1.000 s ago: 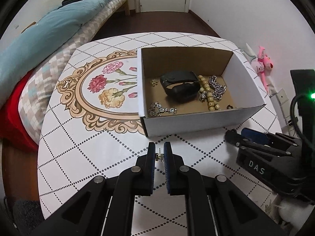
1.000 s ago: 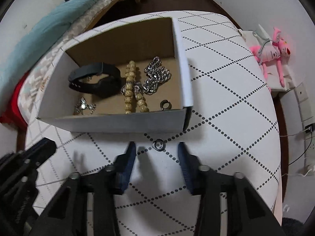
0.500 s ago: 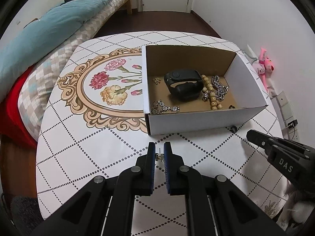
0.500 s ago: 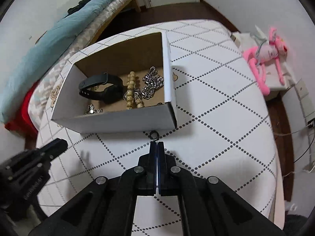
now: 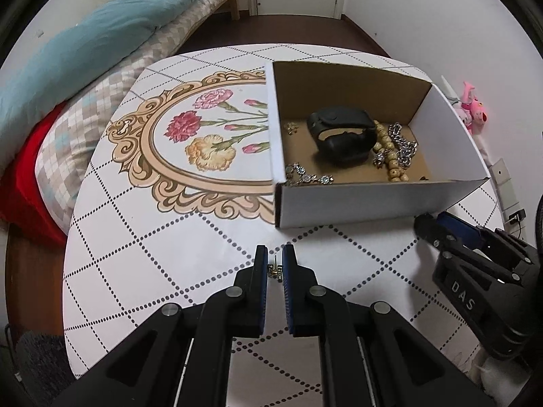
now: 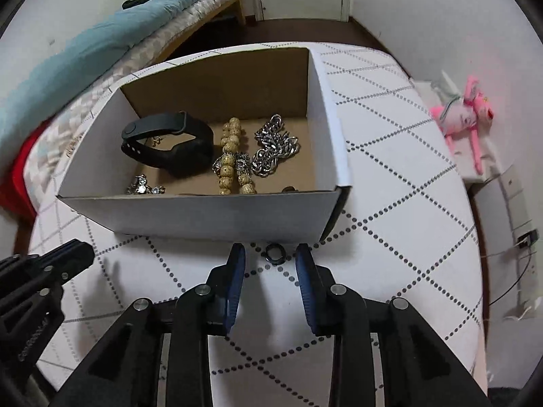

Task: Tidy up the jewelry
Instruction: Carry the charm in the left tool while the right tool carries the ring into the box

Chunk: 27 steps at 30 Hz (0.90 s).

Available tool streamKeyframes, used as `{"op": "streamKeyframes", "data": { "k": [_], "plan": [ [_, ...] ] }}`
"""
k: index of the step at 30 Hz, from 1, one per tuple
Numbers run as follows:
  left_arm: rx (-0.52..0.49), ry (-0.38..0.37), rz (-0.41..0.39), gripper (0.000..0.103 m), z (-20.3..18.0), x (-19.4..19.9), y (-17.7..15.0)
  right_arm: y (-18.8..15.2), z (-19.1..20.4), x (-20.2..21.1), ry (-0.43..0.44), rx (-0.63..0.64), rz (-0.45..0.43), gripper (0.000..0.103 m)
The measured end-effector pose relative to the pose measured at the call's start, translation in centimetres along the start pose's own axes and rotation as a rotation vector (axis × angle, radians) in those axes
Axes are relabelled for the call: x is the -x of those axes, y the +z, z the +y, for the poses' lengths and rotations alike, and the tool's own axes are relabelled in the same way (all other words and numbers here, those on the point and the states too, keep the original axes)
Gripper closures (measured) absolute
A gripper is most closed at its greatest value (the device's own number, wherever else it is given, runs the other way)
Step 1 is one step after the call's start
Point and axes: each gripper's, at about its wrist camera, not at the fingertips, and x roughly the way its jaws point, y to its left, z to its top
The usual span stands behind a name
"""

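A white cardboard box [image 5: 356, 200] [image 6: 203, 217] on the table holds a black wristband [image 5: 342, 135] [image 6: 169, 149], a wooden bead bracelet [image 6: 230, 156], a silver chain [image 6: 275, 146] and small pieces. My left gripper [image 5: 275, 268] is shut on a small gold earring [image 5: 275, 269], held above the table in front of the box. My right gripper [image 6: 269, 261] is open, its fingers on either side of a dark ring [image 6: 274, 249] that lies on the table just before the box's front wall. The right gripper also shows in the left wrist view [image 5: 431, 227].
The round table [image 5: 169, 237] has a dotted diamond pattern and a floral medallion [image 5: 203, 139] left of the box. A bed with a teal blanket [image 5: 85, 44] stands at the left. A pink plush toy [image 6: 465, 115] lies on a shelf at the right.
My right gripper was shut and raised half a second ago; now it is open and low, straddling the dark ring. My left gripper keeps its hold on the earring, nearly still.
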Motion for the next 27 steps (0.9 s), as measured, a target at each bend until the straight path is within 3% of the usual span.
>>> {"op": "streamKeyframes", "data": {
  "k": [6, 12, 18, 23, 27],
  "plan": [
    [0.012, -0.009, -0.006, 0.097, 0.5, 0.4, -0.2, -0.7, -0.4, 0.8, 0.035, -0.012, -0.013, 0.091],
    [0.024, -0.082, -0.033, 0.097, 0.0, 3.2, 0.2, -0.7, -1.9, 6.7, 0.129, -0.064, -0.086, 0.091],
    [0.022, -0.174, -0.089, 0.097, -1.0, 6.6, 4.9, 4.5, -2.7, 10.1, 0.205, -0.084, -0.119, 0.091],
    [0.001, -0.197, -0.063, 0.096, -1.7, 6.1, 9.4, 8.9, -2.8, 7.1, 0.183, -0.047, -0.01, 0.091],
    [0.002, -0.148, -0.016, 0.092, -1.7, 4.8, 11.6, 10.6, -2.8, 4.7, 0.144, -0.034, 0.092, 0.09]
  ]
}}
